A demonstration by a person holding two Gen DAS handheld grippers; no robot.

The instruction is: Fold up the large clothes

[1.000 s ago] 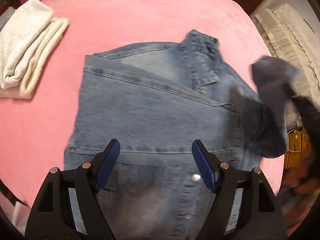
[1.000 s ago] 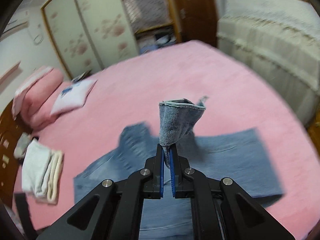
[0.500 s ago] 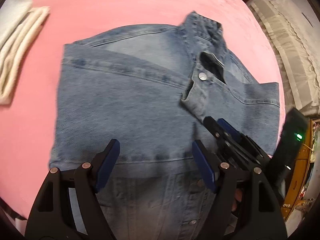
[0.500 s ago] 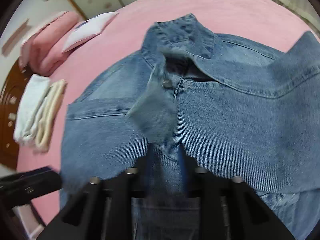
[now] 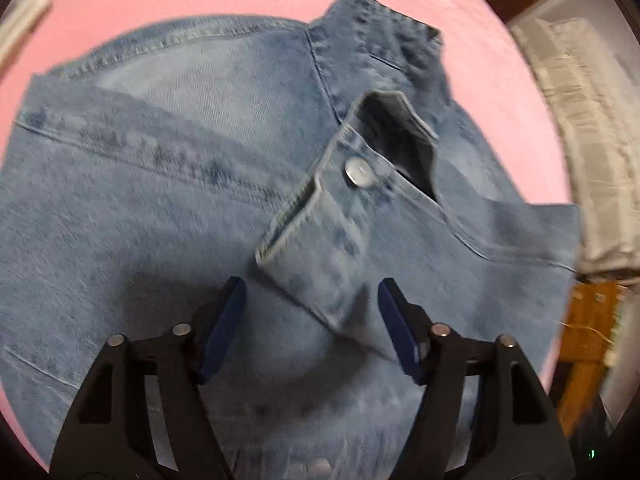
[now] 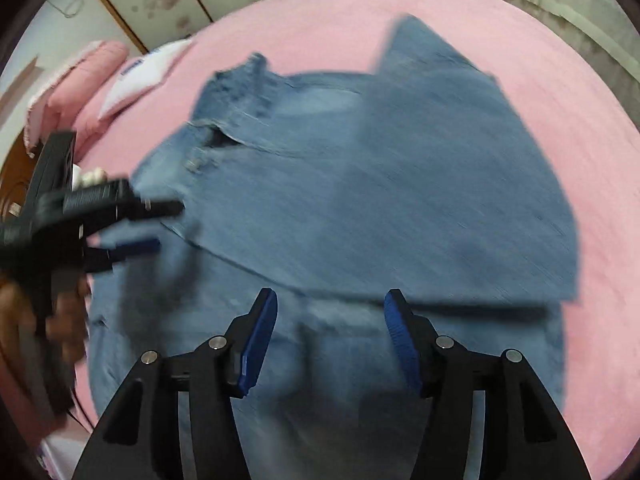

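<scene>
A blue denim jacket (image 5: 160, 208) lies spread on the pink bed, collar (image 5: 372, 28) at the far side. Both sleeves are folded across its body; a cuff (image 5: 320, 236) with a metal button (image 5: 359, 172) lies on top in the middle. My left gripper (image 5: 312, 312) is open and empty, hovering just short of that cuff. My right gripper (image 6: 330, 316) is open and empty over the jacket (image 6: 380, 184) near its lower part. The left gripper also shows in the right wrist view (image 6: 160, 226), open at the jacket's left side.
The pink bed (image 6: 520, 60) extends around the jacket. Pink pillows (image 6: 80, 92) and a white cushion (image 6: 140, 76) lie at the far left. Folded towels (image 5: 20, 20) show at the left edge. A cream-covered piece of furniture (image 5: 588, 128) stands beyond the bed's right edge.
My right gripper carried the sleeve cuff over the jacket, let it go on the middle and opened, then drew back. My left gripper moved in closer to the cuff.
</scene>
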